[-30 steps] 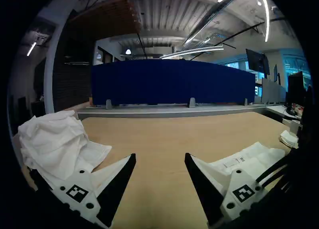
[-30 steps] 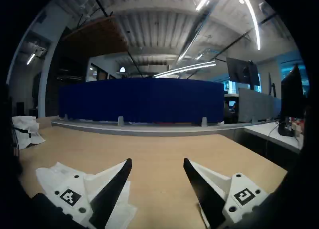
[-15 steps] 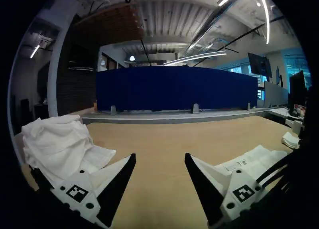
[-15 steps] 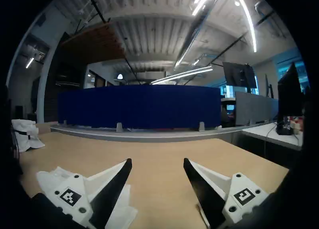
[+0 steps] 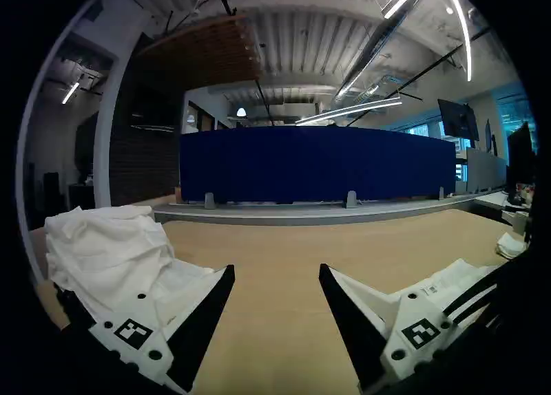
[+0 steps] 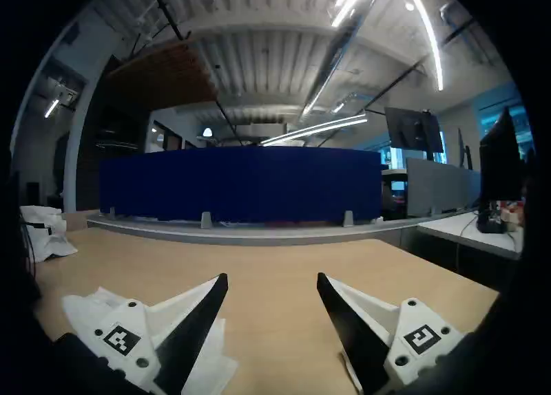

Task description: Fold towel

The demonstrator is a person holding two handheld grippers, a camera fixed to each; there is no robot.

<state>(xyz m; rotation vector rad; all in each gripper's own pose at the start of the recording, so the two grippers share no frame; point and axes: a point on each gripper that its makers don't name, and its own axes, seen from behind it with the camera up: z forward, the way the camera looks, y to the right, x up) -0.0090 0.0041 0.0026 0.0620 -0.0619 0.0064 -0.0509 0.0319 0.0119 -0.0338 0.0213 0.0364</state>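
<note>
towel (image 5: 103, 254): white soft cloth | table (image 5: 275, 257): matt smooth wood

A white bunched towel (image 5: 103, 254) sits in a soft, wrinkly heap on the left side of the wooden tabletop (image 5: 289, 250). A white flat towel (image 5: 454, 279) lies low on the right, its small tag (image 5: 432, 289) facing up.

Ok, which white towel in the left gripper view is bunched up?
The heaped white cloth towel at image left; the labelled white towel at right lies flat.
</note>
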